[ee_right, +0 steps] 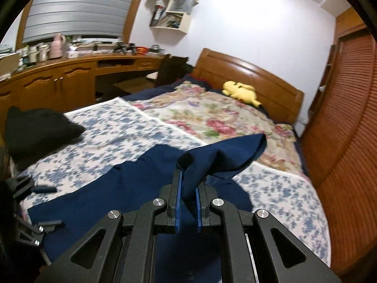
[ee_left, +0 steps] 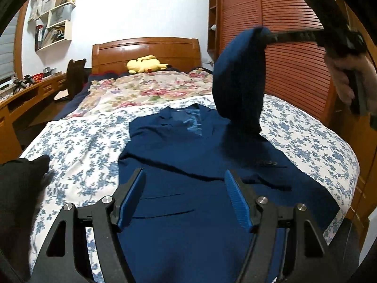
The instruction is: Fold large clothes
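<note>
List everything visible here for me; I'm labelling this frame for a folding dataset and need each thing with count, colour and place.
jacket: one, navy blue, spread on the bed, one sleeve lifted
blue-flowered sheet: one, white and blue, under the jacket
floral quilt: one, cream with pink flowers, toward the headboard
plush toy: one, yellow, by the headboard
headboard: one, brown wood, at the bed's far end
black garment: one, black, at the bed's edge
wall shelf: one, white, on the wall, full of clutter
desk: one, brown wood, below the window
wardrobe doors: brown, slatted, beside the bed
left tool: black, blue pads, open above the jacket
right tool: black, blue pads, shut on the sleeve
</note>
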